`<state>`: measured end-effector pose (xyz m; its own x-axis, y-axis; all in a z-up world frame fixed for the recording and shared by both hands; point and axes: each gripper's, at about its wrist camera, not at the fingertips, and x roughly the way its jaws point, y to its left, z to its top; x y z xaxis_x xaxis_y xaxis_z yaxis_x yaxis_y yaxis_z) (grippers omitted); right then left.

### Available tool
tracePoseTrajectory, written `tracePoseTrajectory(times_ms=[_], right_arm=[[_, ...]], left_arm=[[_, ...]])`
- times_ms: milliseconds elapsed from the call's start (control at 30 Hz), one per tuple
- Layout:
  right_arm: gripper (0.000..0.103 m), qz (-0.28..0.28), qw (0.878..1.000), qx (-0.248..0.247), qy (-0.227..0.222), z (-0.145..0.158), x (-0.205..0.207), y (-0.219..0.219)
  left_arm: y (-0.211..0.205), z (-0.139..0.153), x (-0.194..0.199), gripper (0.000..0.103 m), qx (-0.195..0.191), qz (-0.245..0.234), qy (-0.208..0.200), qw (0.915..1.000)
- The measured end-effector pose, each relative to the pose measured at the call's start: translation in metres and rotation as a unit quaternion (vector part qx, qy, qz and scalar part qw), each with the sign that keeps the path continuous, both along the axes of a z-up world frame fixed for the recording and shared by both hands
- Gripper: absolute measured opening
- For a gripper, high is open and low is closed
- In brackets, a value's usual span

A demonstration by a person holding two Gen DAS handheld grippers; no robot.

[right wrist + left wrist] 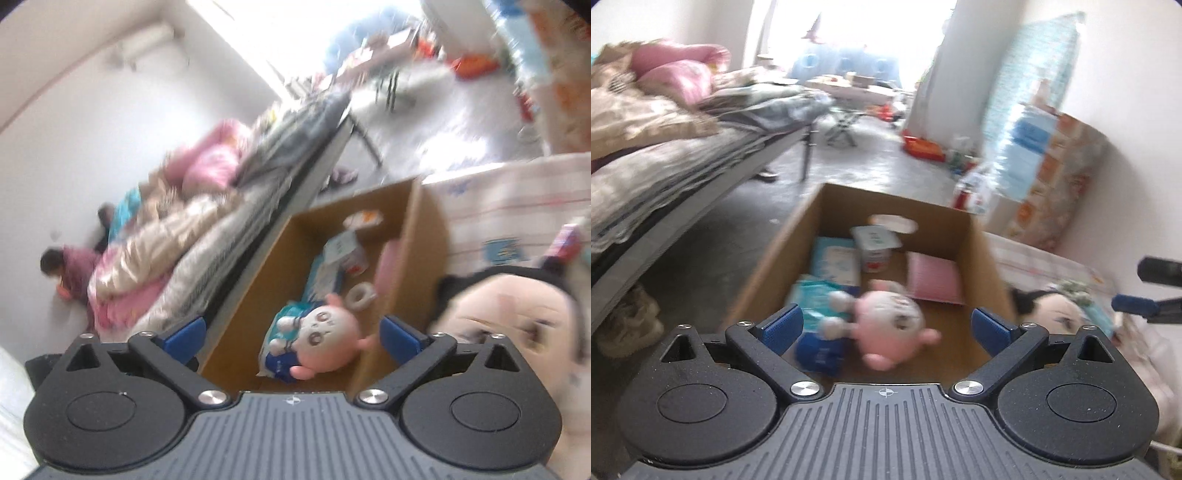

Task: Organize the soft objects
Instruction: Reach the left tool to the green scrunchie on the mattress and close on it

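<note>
One pink plush (890, 325) lies sideways in the box (979, 236) — head rightward.

text: none legible | packets in cardboard box (975, 236): print probably blurred beyond reading

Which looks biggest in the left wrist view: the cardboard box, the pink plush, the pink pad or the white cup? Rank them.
1. Cardboard box, clearly largest.
2. Pink plush, though it lies nearest the camera.
3. Pink pad and white cup look alike; the cup sits farther back, so I won't rank them.
</note>
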<state>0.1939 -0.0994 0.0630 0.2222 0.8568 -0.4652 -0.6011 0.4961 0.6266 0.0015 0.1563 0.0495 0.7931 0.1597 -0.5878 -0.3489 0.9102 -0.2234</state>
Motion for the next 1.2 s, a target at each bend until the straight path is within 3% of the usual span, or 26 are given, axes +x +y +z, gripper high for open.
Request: tracePoseTrajectory(times_ms=[133, 367, 667, 733, 900, 1200], right_arm=[[0.103, -0.066, 0.997, 0.019, -0.022, -0.007, -0.026, -0.067], [0.103, -0.177, 0.983, 0.032, -0.023, -0.046, -0.056, -0.153], [0.103, -0.277, 0.959, -0.003, -0.065, -0.07, -0.049, -0.209], [0.103, -0.287, 0.955, -0.01, -0.077, -0.075, -0.043, -0.215], [0.102, -0.311, 0.946, -0.02, -0.094, -0.087, -0.019, -0.224], [0.086, -0.328, 0.937, -0.058, -0.108, -0.111, 0.053, -0.229]], left_arm=[[-0.038, 0.007, 0.013, 0.1, 0.001, -0.066, -0.007, 0.9978], [-0.109, 0.013, 0.058, 0.1, 0.016, -0.159, 0.011, 0.9871], [-0.187, 0.019, 0.145, 0.1, -0.003, -0.231, 0.045, 0.9718], [-0.201, 0.015, 0.174, 0.1, -0.023, -0.255, 0.065, 0.9645], [-0.23, 0.0, 0.252, 0.1, -0.026, -0.256, 0.124, 0.9583], [-0.252, -0.06, 0.373, 0.098, -0.025, -0.247, 0.217, 0.9441]])
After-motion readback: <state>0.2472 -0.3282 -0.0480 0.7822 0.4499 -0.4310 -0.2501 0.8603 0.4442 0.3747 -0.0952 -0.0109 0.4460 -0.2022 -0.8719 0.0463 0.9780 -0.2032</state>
